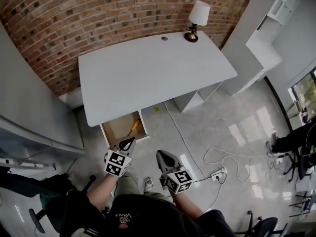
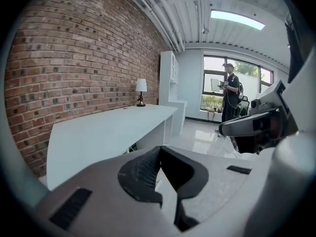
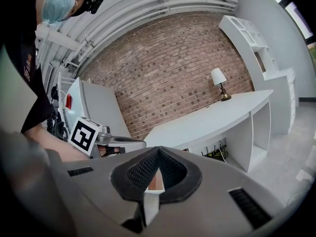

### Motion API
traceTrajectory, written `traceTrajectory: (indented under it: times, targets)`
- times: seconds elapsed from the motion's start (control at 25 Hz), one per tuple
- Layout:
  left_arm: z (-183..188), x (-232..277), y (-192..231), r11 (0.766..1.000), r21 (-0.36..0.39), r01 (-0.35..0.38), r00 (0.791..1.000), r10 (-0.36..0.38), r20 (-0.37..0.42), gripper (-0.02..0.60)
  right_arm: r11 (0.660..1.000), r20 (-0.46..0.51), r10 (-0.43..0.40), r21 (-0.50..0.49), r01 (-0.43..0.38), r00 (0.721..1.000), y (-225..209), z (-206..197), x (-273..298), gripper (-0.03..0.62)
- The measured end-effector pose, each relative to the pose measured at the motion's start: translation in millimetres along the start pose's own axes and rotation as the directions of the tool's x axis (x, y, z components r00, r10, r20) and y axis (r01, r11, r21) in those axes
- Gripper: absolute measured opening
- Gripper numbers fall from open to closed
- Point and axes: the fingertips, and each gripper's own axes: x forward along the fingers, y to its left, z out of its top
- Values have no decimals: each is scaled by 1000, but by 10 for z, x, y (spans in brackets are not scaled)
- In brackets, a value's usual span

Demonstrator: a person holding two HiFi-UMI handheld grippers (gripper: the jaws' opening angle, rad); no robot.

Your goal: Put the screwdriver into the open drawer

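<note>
Though it looks light, stiff and easiest to grab by the handle, the screwdriver lies in the drawer; left gripper and right gripper are closed, empty.

One screwdriver, one open drawer, one lamp at the surface's far right corner, one power strip. Two grippers: left gripper, right gripper.
</note>
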Motion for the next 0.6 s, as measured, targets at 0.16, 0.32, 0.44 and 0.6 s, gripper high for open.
traceTrajectory:
  times: [0.16, 0.32, 0.44, 0.6]
  targets:
    - [80, -222, -167, 1000, 13, -10, 1000, 9, 22, 9, 1000, 9, 9, -12, -9, 1000, 32, 81, -122, -5]
    - [131, -382, -238, 1000, 7, -25, 999, 25, 33, 9, 999, 20, 20, -27, -19, 1000, 53, 174, -166, -5]
    - [188, -505, -313, 999, 2, -36, 998, 36, 49, 9, 999, 21, 24, -36, -24, 999, 58, 203, -223, -5]
    - [314, -667, -430, 999, -10, -43, 995, 44, 87, 9, 998, 20, 30, -58, -29, 999, 66, 251, -310, -5]
